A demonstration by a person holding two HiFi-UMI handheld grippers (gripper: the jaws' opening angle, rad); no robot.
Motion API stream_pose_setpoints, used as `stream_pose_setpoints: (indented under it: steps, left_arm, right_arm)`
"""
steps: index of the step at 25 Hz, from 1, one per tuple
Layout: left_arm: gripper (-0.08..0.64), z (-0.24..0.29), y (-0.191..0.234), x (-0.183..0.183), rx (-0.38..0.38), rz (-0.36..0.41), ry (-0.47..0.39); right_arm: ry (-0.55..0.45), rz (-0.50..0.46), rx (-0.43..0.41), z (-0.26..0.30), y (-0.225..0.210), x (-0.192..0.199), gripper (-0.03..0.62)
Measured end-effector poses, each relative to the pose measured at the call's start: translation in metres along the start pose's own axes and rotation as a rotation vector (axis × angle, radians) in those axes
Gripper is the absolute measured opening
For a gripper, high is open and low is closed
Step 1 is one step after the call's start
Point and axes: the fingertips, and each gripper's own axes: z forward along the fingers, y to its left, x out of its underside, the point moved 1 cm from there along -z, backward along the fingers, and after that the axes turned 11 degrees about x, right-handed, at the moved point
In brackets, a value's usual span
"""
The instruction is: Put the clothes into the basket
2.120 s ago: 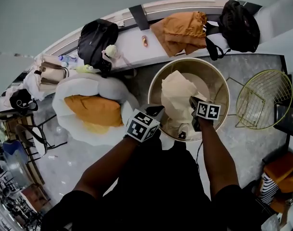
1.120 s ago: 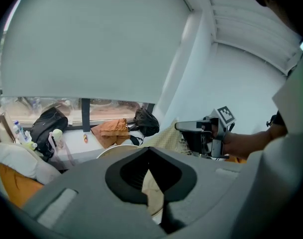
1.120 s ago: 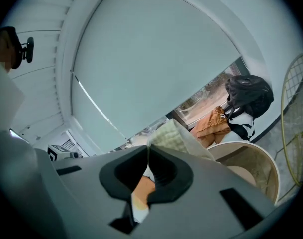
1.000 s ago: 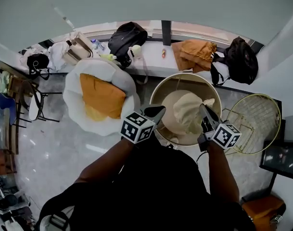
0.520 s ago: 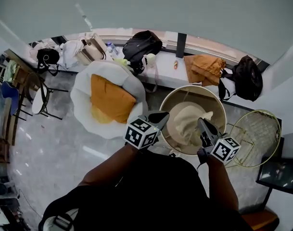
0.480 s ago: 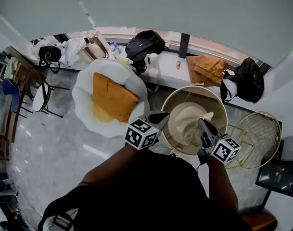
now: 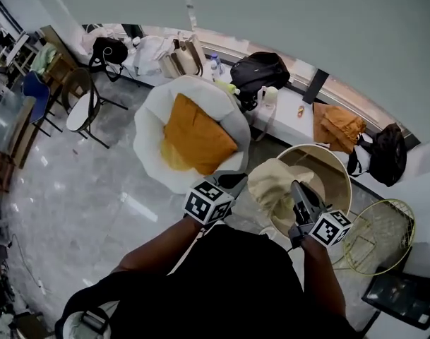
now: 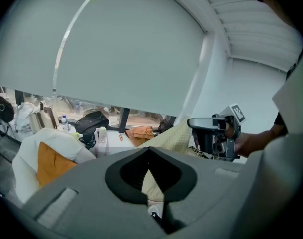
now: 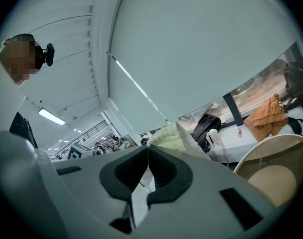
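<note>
Cream fabric, one garment [image 7: 270, 181], the item in hand: it is stretched between the left hand-held gripper [image 7: 232, 181] and the right hand-held gripper [image 7: 296, 187]. Both have their jaws closed tight on the cloth, and each gripper view shows pale fabric nipped at the jaw tips. Location: raised over the near left rim of the round beige basket [image 7: 335, 159], partly above its opening and partly outside it, toward the white beanbag [image 7: 154, 115] with its orange cushion [image 7: 197, 136]. Change noted: half a second ago this garment sagged into the middle of the basket; it has since been drawn up and sideways by both hands, with the grip unaltered. Reading: the deposit is not complete. The piece appears to be coming back out or being repositioned, so it cannot yet be counted as placed. Other stock: an orange garment [image 7: 338, 126] lies loosely heaped on the window surface [image 7: 289, 108] behind the basket, untouched and probably still to be collected. A wire basket [image 7: 380, 239] stands just beside the beige one and is not involved.
</note>
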Motion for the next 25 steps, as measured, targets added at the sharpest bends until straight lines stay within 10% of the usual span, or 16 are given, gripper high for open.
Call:
stream_pose_setpoints:
  steps: [11,25]
  left_arm:
    - [0.002,-0.130,0.058,0.050,-0.188,-0.078,-0.107]
    - [0.001,-0.295,0.072,0.124,-0.651,-0.291,-0.341]
  right_arm:
    - [0.177,-0.106,-0.204,0.100,0.115,0.066,0.023]
    - [0.488,-0.244,-0.598,0.180,0.250,0.154,0.023]
